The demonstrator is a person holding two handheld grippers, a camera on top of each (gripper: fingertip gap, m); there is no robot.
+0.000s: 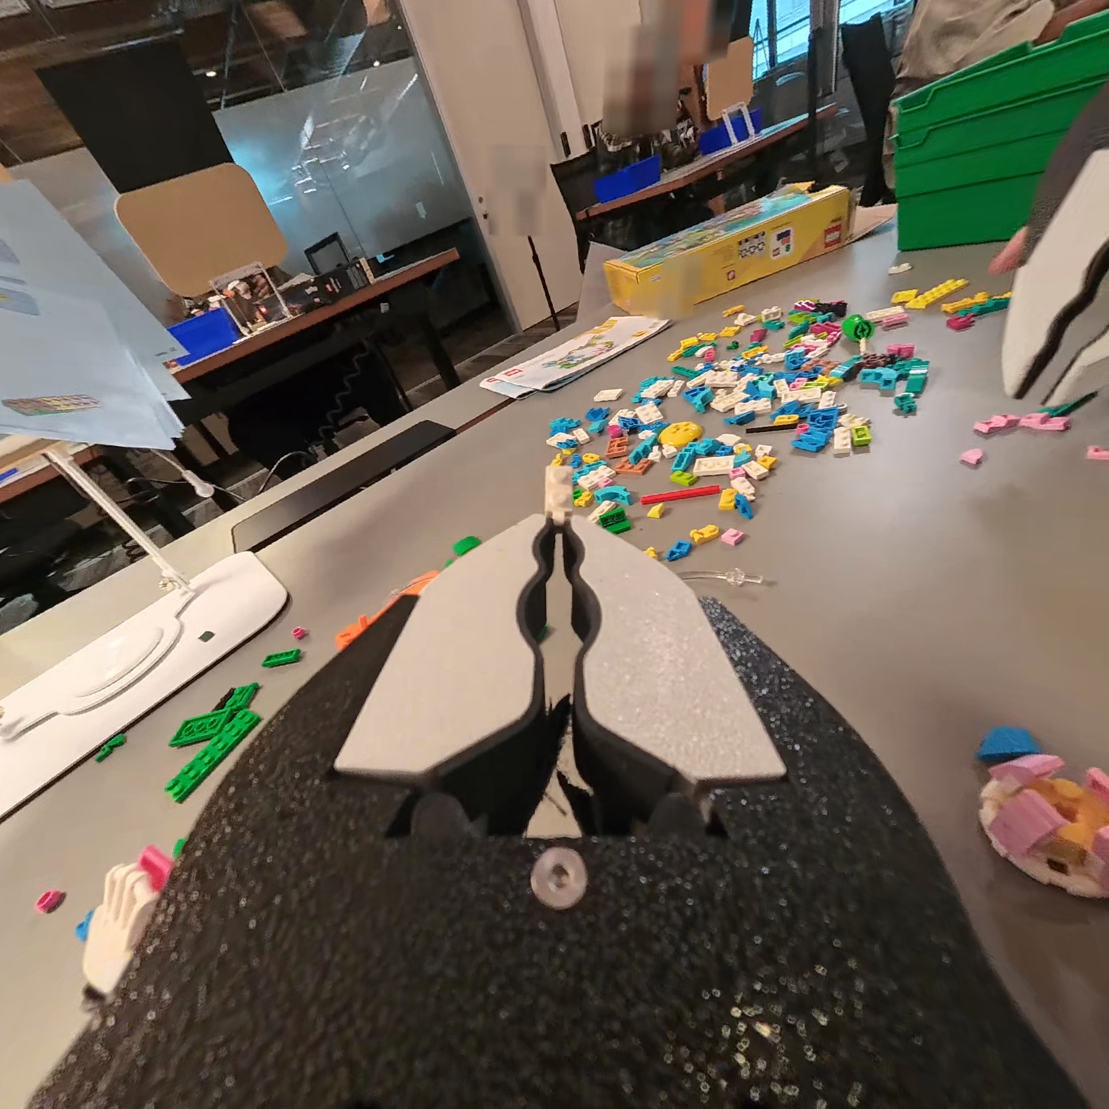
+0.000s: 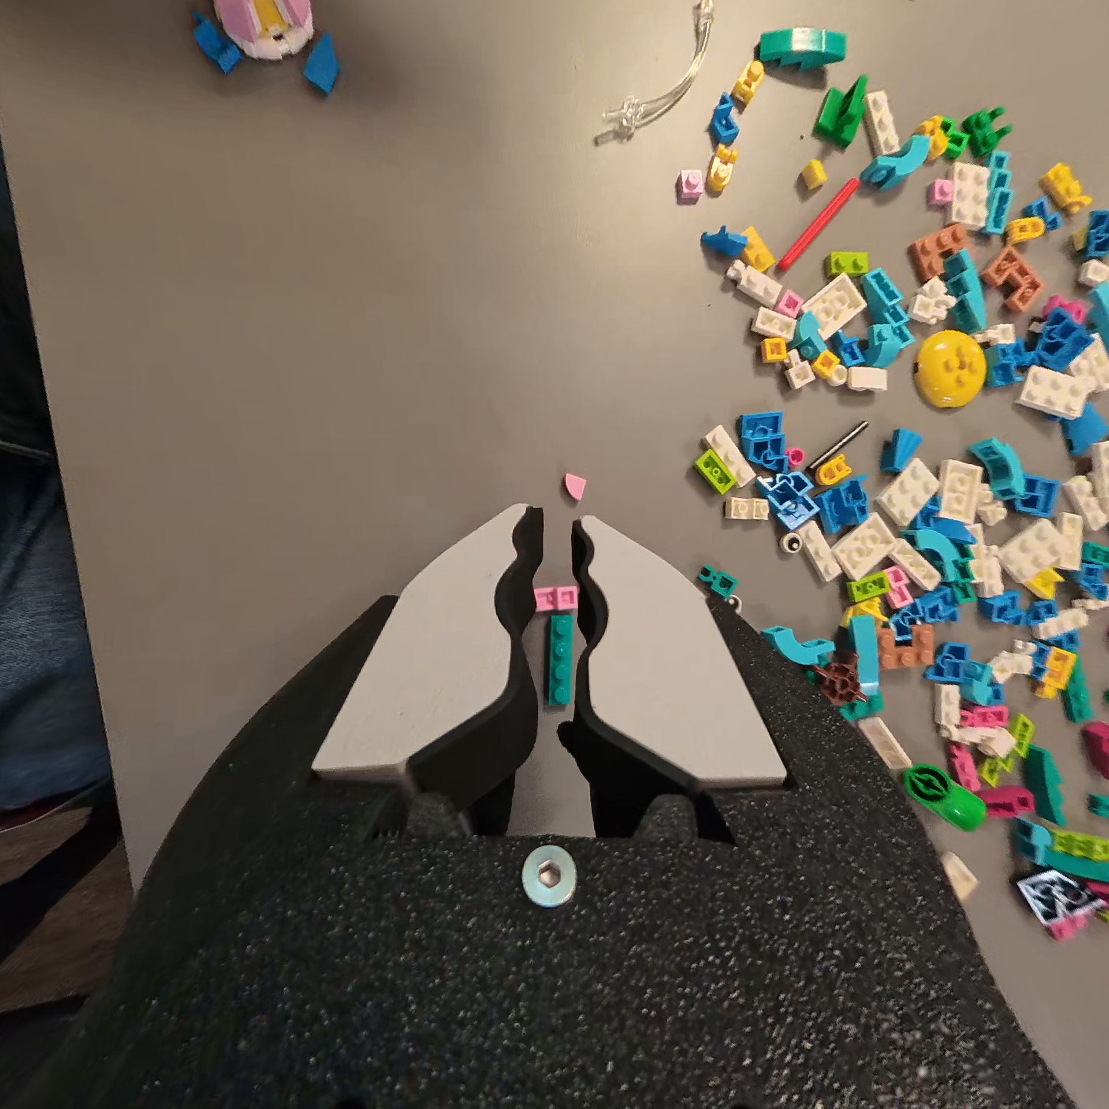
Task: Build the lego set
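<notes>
My left gripper (image 1: 558, 523) is shut on a small white lego piece (image 1: 557, 489) and holds it above the grey table. A pile of loose lego pieces (image 1: 750, 408) lies beyond it. My right gripper (image 2: 557, 515) is open and empty, pointing down at the table. A small pink piece (image 2: 574, 486) lies just past its tips. A pink plate (image 2: 556, 598) and a teal plate (image 2: 559, 659) lie on the table between its fingers. A part-built pink, white and yellow model sits at the lower right in the left wrist view (image 1: 1056, 822) and at the top left in the right wrist view (image 2: 267, 27).
A yellow lego box (image 1: 732, 258) and an instruction booklet (image 1: 576, 357) lie at the far side. Stacked green bins (image 1: 984, 156) stand at the back right. Green plates (image 1: 210, 738) lie at the left near a white stand base (image 1: 144, 636). The right gripper (image 1: 1056, 324) shows at the right edge. One gripper's finger ends stand about 25 centimeters off the other's.
</notes>
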